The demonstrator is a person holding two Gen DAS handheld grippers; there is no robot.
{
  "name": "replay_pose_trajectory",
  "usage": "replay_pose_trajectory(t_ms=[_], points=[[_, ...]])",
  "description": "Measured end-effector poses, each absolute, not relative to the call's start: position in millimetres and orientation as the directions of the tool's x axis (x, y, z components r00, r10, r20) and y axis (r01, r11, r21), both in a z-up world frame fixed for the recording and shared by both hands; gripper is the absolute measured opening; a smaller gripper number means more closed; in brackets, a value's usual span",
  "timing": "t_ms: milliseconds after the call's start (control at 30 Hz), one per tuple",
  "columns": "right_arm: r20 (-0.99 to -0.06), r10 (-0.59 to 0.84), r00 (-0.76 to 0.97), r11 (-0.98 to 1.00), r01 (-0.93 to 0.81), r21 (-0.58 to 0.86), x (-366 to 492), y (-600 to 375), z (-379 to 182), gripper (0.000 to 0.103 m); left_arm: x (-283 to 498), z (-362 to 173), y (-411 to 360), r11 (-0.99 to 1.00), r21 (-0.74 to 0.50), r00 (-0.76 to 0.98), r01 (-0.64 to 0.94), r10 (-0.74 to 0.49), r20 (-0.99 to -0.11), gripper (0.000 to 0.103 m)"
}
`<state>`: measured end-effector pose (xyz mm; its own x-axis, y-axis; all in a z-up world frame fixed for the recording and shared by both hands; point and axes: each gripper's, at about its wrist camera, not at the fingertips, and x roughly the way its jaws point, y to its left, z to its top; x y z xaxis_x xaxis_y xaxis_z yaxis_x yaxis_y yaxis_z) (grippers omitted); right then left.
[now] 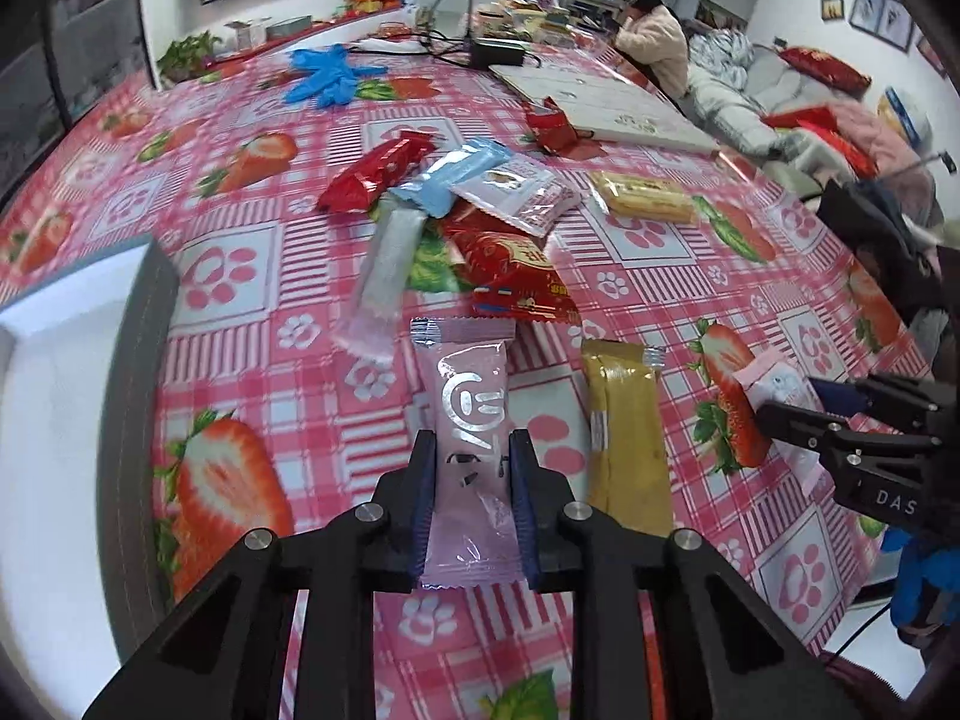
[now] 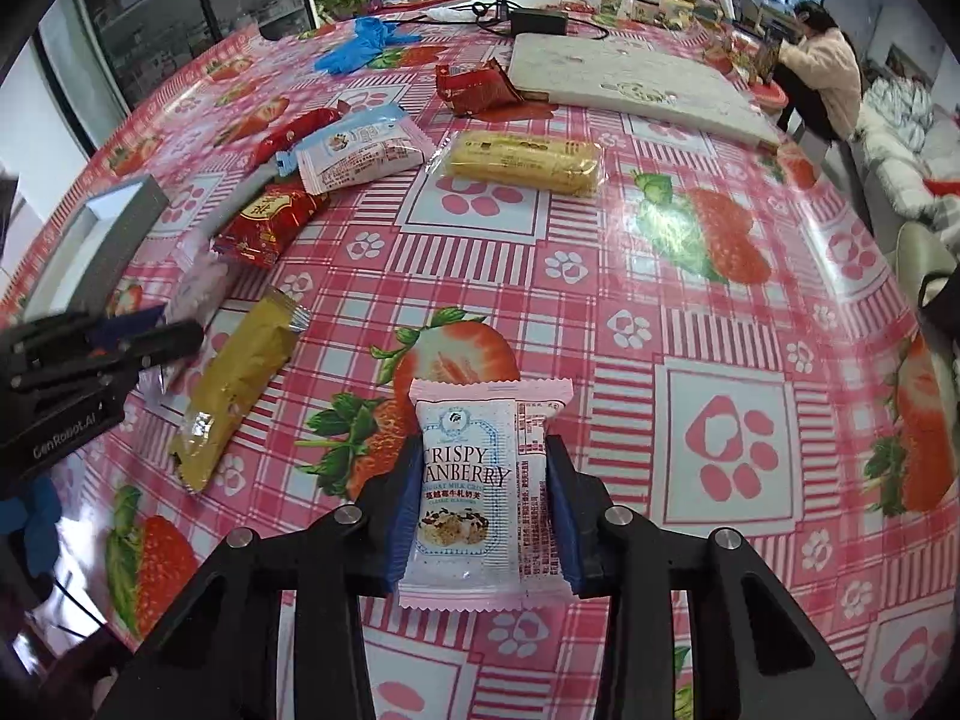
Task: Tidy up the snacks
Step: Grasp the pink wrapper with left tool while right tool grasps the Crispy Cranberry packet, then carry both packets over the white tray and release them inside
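Slick plastic cloth on the table (image 1: pixel 252 276) means anything I drop slides. Grey box (image 1: pixel 90 324) waits at its left edge. Left gripper (image 1: pixel 473 456) clamps pink packet (image 1: pixel 471 420), right gripper (image 2: pixel 483 462) clamps cranberry packet (image 2: pixel 474 480); both foil wrappers, grip's near bottom, could slip w/ a jerk.

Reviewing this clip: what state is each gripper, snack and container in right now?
Left gripper: shut on pink snack packet.
Right gripper: shut on cranberry snack packet.
Mustard-yellow packet: sealed, lying flat.
Grey box: open-topped, inside hidden.
Blue gloves: lying crumpled.
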<state>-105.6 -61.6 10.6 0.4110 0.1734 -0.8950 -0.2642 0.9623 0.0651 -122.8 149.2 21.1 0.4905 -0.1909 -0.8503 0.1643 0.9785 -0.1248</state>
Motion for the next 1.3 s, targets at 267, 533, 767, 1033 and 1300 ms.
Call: replay_pose_trajectory(t_ms=[267, 533, 767, 1033, 1300], points=[[-0.879, 0.285, 0.382, 0.940, -0.289, 0.180, -118.6, -54.2, 25.7, 0.040, -155.8, 56.4, 164.9, 0.973, -0.166, 0.556, 0.158, -0.227, -0.800, 0.026], [-0.856, 0.330, 0.398, 0.922, -0.331, 0.201, -121.0, -28.3, 50.8, 0.040, -171.1, 85.1, 189.0, 0.973, -0.179, 0.617, 0.146, -0.231, -0.752, 0.026], [-0.844, 0.356, 0.402, 0.905, -0.375, 0.203, -121.7, -1.1, 67.6, 0.040, -182.0, 94.2, 222.2, 0.976, -0.192, 0.650, 0.098, -0.209, -0.731, 0.026], [-0.846, 0.371, 0.382, 0.887, -0.415, 0.202, -116.0, 32.3, 71.4, 0.040, -185.4, 88.2, 256.3, 0.976, -0.215, 0.648, 0.035, -0.186, -0.739, 0.025], [-0.861, 0.348, 0.371, 0.897, -0.399, 0.191, -111.1, 35.5, 61.2, 0.040, -167.9, 51.5, 212.3, 0.968, -0.243, 0.520, 0.062, -0.239, -0.820, 0.070]])
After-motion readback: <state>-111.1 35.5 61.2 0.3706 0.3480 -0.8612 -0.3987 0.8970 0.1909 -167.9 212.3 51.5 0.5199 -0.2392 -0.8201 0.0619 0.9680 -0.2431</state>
